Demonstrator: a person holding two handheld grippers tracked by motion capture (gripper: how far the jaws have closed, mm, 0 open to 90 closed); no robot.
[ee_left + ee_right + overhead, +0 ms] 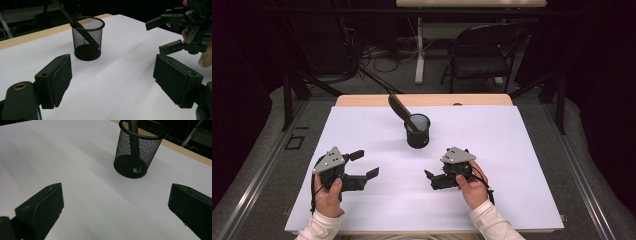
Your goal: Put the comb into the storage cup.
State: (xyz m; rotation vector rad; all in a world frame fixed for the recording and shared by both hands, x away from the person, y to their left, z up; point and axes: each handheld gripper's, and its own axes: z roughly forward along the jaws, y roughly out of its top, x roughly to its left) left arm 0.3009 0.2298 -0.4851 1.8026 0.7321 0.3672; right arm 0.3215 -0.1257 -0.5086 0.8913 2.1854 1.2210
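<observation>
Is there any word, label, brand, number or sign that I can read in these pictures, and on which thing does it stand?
None: no readable text shows in any view.
The mesh cup, the dark tool leaning in it, the white sheet, the left gripper and the right gripper show no lettering, label or number.

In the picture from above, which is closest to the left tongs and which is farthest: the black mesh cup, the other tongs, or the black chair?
From the left tongs, in the high view:
1. The mesh cup, up and to the right on the white sheet, and the right tongs, straight across to the right, are too close to call.
2. The black chair, far back on the floor beyond the table.
</observation>
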